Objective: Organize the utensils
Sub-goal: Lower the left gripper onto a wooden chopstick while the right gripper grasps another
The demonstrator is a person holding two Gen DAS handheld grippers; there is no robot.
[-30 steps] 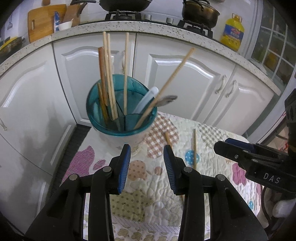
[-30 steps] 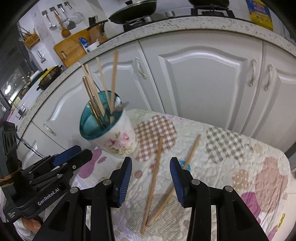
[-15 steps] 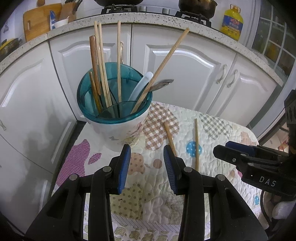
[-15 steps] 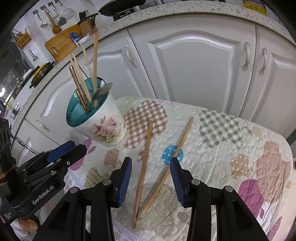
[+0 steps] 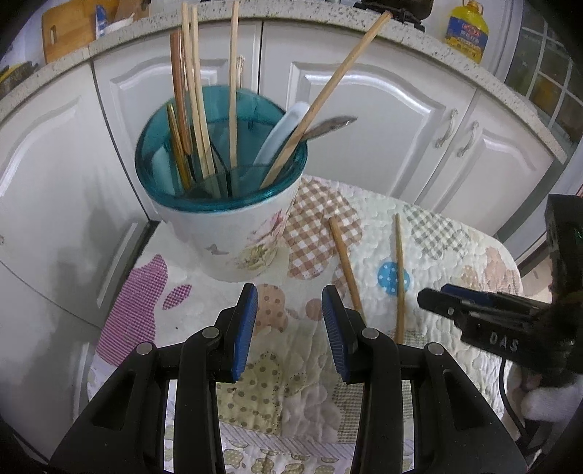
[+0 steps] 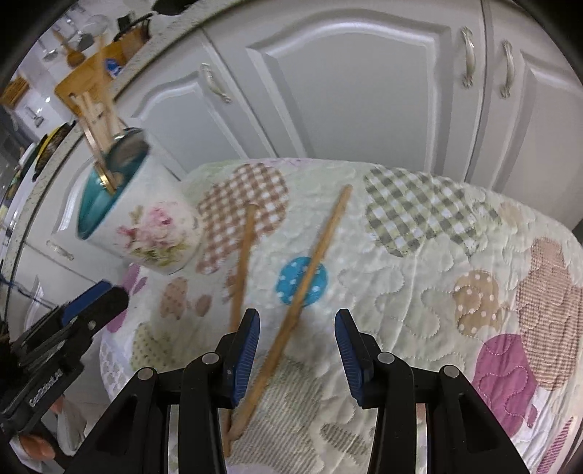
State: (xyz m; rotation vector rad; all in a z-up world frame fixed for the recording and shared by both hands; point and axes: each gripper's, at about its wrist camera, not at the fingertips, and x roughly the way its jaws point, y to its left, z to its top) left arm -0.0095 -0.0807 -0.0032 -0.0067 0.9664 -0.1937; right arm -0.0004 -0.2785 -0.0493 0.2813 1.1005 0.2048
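A white floral utensil holder with a teal rim (image 5: 233,233) stands on a quilted cloth; it holds several wooden chopsticks, a white spoon and a metal spoon. It also shows in the right wrist view (image 6: 145,226). Two wooden chopsticks lie on the cloth: a left one (image 5: 346,266) (image 6: 242,269) and a right one (image 5: 399,277) (image 6: 309,269). My left gripper (image 5: 289,328) is open and empty just in front of the holder. My right gripper (image 6: 297,346) is open, low over the near part of the right chopstick, which runs between its fingers.
The quilted patchwork cloth (image 6: 437,273) covers a small table that drops off at left and front. White cabinet doors (image 5: 364,120) stand close behind. A counter above carries an oil bottle (image 5: 468,29) and a cutting board (image 5: 69,29).
Both grippers have moved forward and down toward the table. The right gripper now straddles the right chopstick's near part. The left gripper is closer to the holder. Both stay open.
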